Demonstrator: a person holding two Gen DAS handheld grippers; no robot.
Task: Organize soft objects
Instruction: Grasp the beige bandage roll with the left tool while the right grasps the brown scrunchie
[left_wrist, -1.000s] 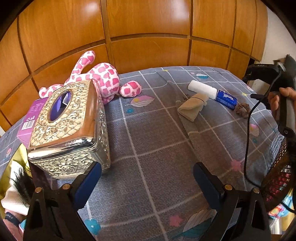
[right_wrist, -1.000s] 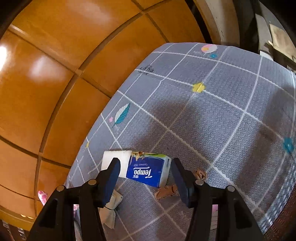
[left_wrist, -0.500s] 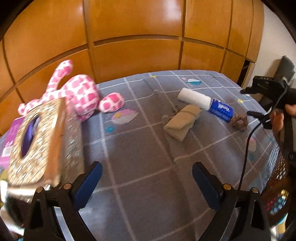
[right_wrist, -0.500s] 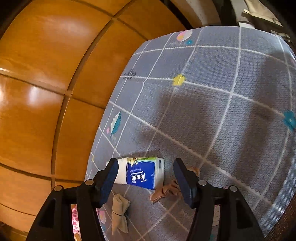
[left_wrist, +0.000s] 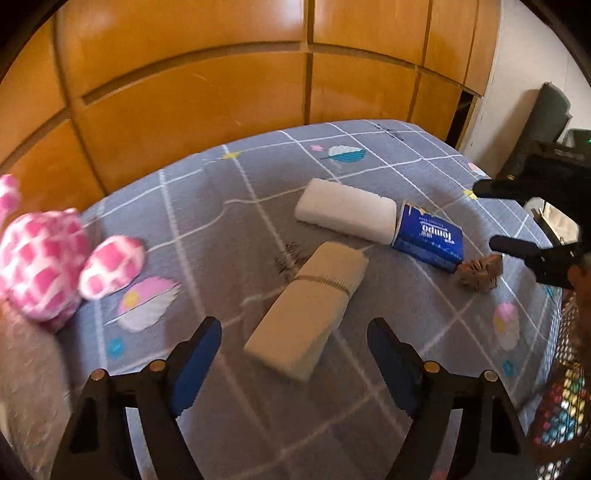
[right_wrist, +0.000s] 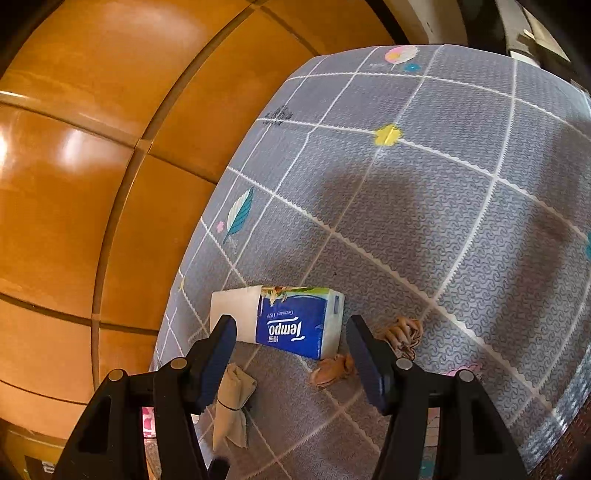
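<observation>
A folded beige cloth (left_wrist: 310, 314) lies on the grey checked bedsheet (left_wrist: 229, 229). My left gripper (left_wrist: 293, 332) hovers just short of it, jaws closing, pads clear of the cloth. Behind the cloth lie a white rolled towel (left_wrist: 345, 210), a blue Tempo tissue pack (left_wrist: 430, 240) and a brown scrunchie (left_wrist: 480, 273). My right gripper (right_wrist: 291, 325) is open, its fingers astride the tissue pack (right_wrist: 295, 325) without pressing on it. The towel (right_wrist: 232, 306), scrunchie (right_wrist: 402, 332) and beige cloth (right_wrist: 231, 406) lie around it. The right gripper (left_wrist: 491, 218) also shows at the right of the left wrist view.
A pink-and-white plush toy (left_wrist: 48, 266) lies at the left. Wooden panels (left_wrist: 221, 110) rise behind the bed. A dark mesh basket (left_wrist: 565, 406) stands off the bed's right edge. The sheet's far right part (right_wrist: 461, 166) holds nothing.
My left gripper swung right, away from the silver tissue box, which has left the view, and now faces the beige cloth with narrower jaws. The right gripper stayed over the tissue pack.
</observation>
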